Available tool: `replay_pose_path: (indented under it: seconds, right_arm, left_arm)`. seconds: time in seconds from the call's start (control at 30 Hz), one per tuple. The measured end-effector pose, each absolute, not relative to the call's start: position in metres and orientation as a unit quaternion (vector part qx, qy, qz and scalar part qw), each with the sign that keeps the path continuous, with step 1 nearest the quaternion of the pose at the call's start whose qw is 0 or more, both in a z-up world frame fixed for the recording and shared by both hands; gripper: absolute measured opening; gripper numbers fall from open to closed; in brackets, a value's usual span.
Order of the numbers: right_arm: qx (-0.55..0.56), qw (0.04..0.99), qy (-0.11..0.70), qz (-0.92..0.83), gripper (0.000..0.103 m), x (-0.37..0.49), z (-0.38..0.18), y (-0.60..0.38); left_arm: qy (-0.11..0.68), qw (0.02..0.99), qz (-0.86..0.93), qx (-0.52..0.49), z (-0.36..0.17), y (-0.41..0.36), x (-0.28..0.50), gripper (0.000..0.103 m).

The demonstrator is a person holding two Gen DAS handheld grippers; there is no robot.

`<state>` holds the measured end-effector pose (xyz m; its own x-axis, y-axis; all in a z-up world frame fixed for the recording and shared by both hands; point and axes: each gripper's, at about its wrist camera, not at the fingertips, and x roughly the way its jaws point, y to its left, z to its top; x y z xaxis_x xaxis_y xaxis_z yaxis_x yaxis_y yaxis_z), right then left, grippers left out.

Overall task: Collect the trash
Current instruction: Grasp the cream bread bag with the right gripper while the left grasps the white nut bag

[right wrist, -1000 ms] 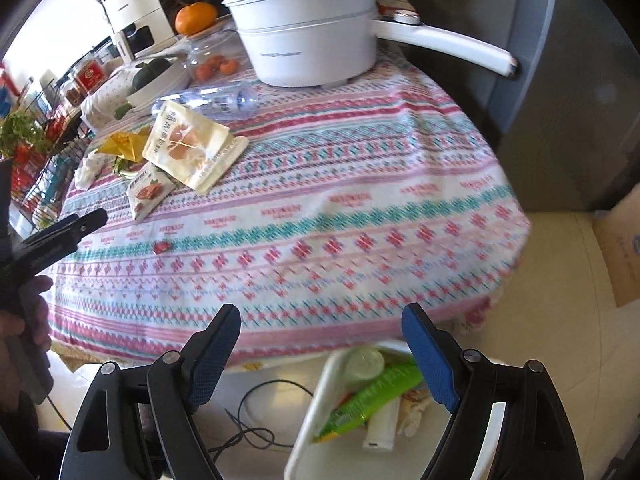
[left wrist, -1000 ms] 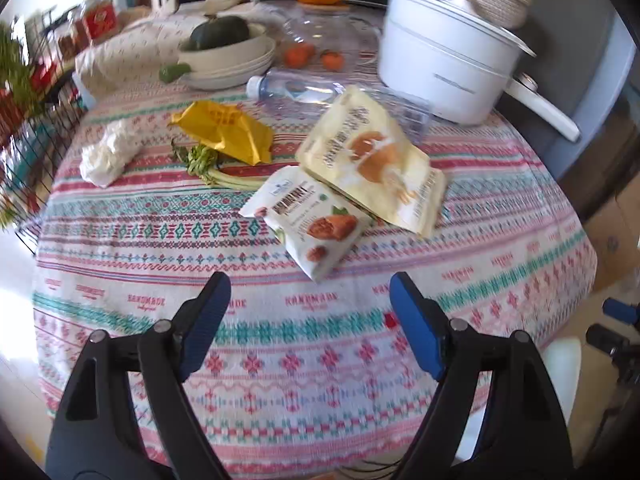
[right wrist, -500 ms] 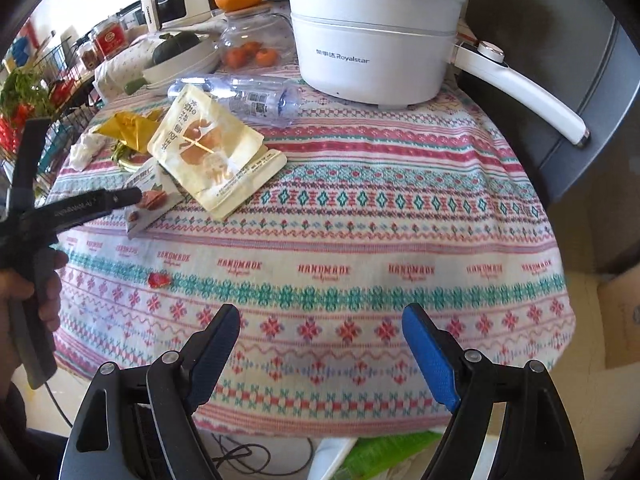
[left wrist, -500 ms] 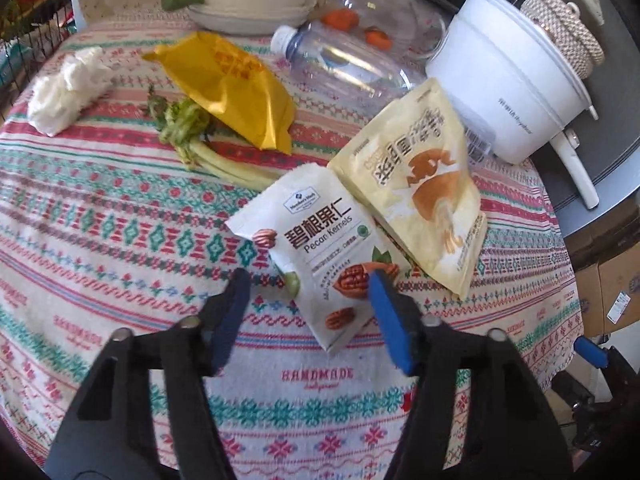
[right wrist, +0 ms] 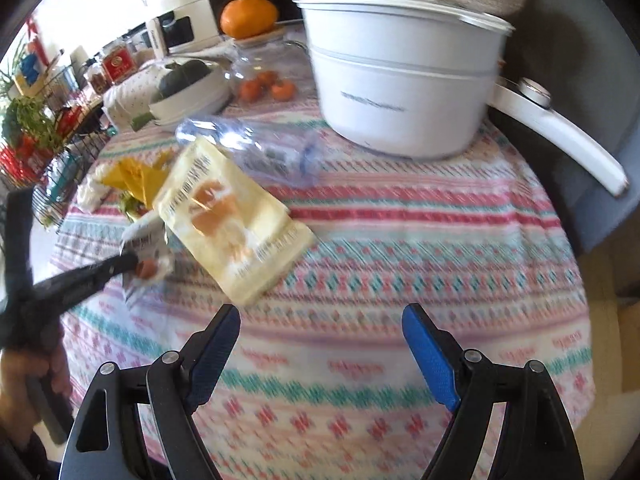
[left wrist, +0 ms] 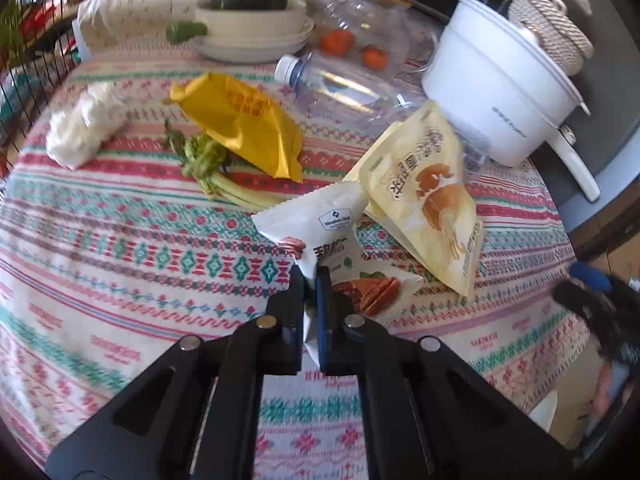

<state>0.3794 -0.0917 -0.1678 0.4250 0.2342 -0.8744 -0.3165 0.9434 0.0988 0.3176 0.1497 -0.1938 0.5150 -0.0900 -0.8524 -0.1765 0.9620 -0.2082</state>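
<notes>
My left gripper (left wrist: 311,280) is shut on the near edge of a white pecan snack packet (left wrist: 332,236), which crumples between the pads; the packet also shows in the right wrist view (right wrist: 149,236). A cream snack bag (left wrist: 428,200) lies just right of it, partly over it, and shows in the right wrist view (right wrist: 232,208). A yellow wrapper (left wrist: 244,124), green vegetable stalks (left wrist: 212,168), a crumpled white tissue (left wrist: 82,124) and an empty clear bottle (left wrist: 344,84) lie farther back. My right gripper (right wrist: 320,332) is open and empty above the tablecloth, near the cream bag.
A white electric pot (right wrist: 400,80) with a long handle (right wrist: 560,136) stands at the back right. A bowl with a green squash (left wrist: 250,16), a glass container with tomatoes (left wrist: 352,44) and an orange (right wrist: 248,16) stand behind. A wire rack (left wrist: 24,72) is at the left.
My left gripper moved down onto the pecan packet and closed on its near edge, crumpling it. My right gripper moved forward over the table toward the cream bag, still open.
</notes>
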Motion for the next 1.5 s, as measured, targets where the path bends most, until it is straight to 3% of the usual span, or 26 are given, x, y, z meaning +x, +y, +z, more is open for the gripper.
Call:
replay_pose_path:
  seconds: [0.23,0.5,0.63,0.73,0.8,0.83,0.87,1.0,1.2,1.27,1.33,1.37,1.4,1.5]
  right_arm:
    - [-0.066,0.841,0.496,0.207,0.085,0.423,-0.184,-0.047]
    - [-0.05,0.82,0.532,0.203,0.086,0.463,-0.238,-0.024]
    - [-0.058,0.836,0.507,0.201,0.081,0.459,-0.24,-0.018]
    - [-0.083,0.836,0.502,0.206,0.059,0.453,-0.238,-0.009]
    - [-0.106,0.836,0.501,0.196,0.03,0.449,-0.237,-0.004]
    - [-0.107,0.835,0.503,0.193,0.024,0.449,-0.237,-0.004]
    - [-0.102,0.833,0.508,0.194,0.01,0.449,-0.236,-0.005]
    - [-0.077,0.82,0.526,0.21,0.003,0.443,-0.232,-0.01]
    - [-0.048,0.82,0.518,0.239,0.003,0.422,-0.208,-0.024]
    - [-0.034,0.822,0.51,0.252,0.005,0.417,-0.198,-0.028]
    - [-0.021,0.826,0.502,0.254,0.028,0.419,-0.193,-0.031]
    - [-0.018,0.83,0.498,0.249,0.066,0.421,-0.192,-0.031]
    - [-0.01,0.839,0.489,0.241,0.09,0.424,-0.19,-0.033]
    - [-0.002,0.847,0.47,0.248,0.09,0.431,-0.194,-0.028]
  left_arm:
    - [0.465,0.882,0.036,-0.061,-0.154,0.146,0.296,0.005]
    - [0.41,0.912,0.022,-0.02,-0.113,0.133,0.276,0.005]
    - [0.392,0.92,0.01,-0.017,-0.1,0.125,0.269,0.005]
    - [0.385,0.923,0.006,-0.018,-0.096,0.122,0.264,0.005]
    - [0.383,0.923,0.006,-0.022,-0.096,0.123,0.262,0.005]
    - [0.383,0.923,0.007,-0.023,-0.095,0.123,0.261,0.005]
    - [0.383,0.923,0.006,-0.023,-0.095,0.122,0.26,0.005]
    - [0.381,0.924,0.003,-0.019,-0.094,0.119,0.253,0.005]
    - [0.381,0.924,0.007,-0.02,-0.091,0.128,0.247,0.005]
    - [0.384,0.923,0.013,-0.023,-0.094,0.133,0.246,0.005]
    - [0.389,0.921,0.019,-0.026,-0.098,0.137,0.246,0.005]
    - [0.391,0.92,0.022,-0.027,-0.099,0.139,0.246,0.005]
    - [0.393,0.919,0.023,-0.028,-0.1,0.14,0.247,0.005]
    - [0.396,0.918,0.025,-0.028,-0.101,0.143,0.248,0.005]
